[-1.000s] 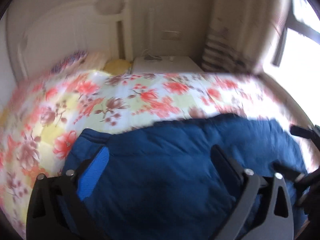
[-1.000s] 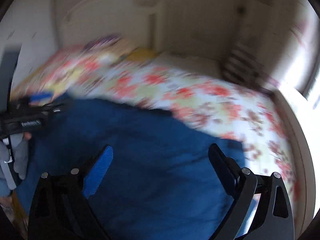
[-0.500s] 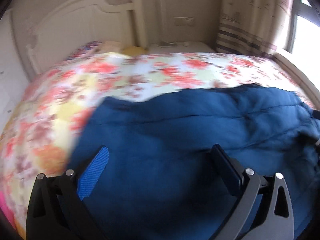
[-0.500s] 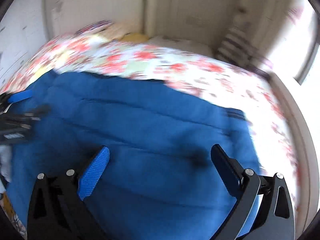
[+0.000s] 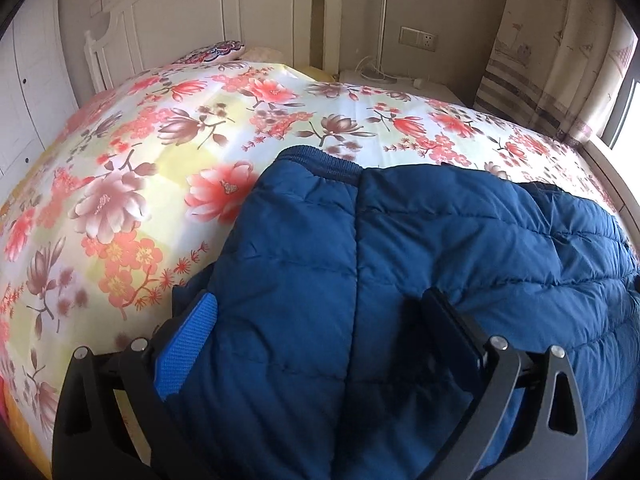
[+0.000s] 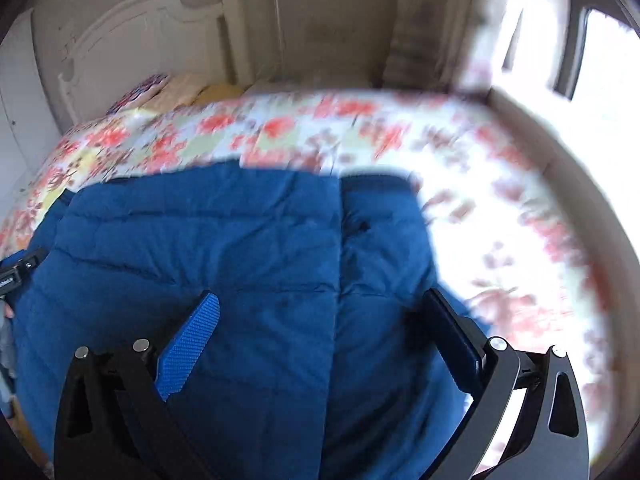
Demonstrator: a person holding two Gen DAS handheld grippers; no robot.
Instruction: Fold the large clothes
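Note:
A large blue quilted jacket (image 5: 420,248) lies spread on the floral bedspread (image 5: 132,168). It also fills the right wrist view (image 6: 248,256). My left gripper (image 5: 320,312) is open, its jaws wide apart over the jacket's left part, near a ribbed hem or cuff edge. My right gripper (image 6: 320,312) is open too, jaws wide apart over the jacket's right part. Nothing is held in either. The left gripper's tip shows at the left edge of the right wrist view (image 6: 18,268).
The bed has a white headboard (image 5: 192,24) with pillows (image 5: 216,50) at the far end. A white nightstand (image 5: 400,84) stands behind the bed, a curtain (image 5: 540,52) and bright window (image 6: 600,60) at the right. The right wrist view is blurred by motion.
Both grippers have shifted over the jacket. The left view now looks over its left edge with more bedspread in sight; the right view has swung to its right edge. Both stay open.

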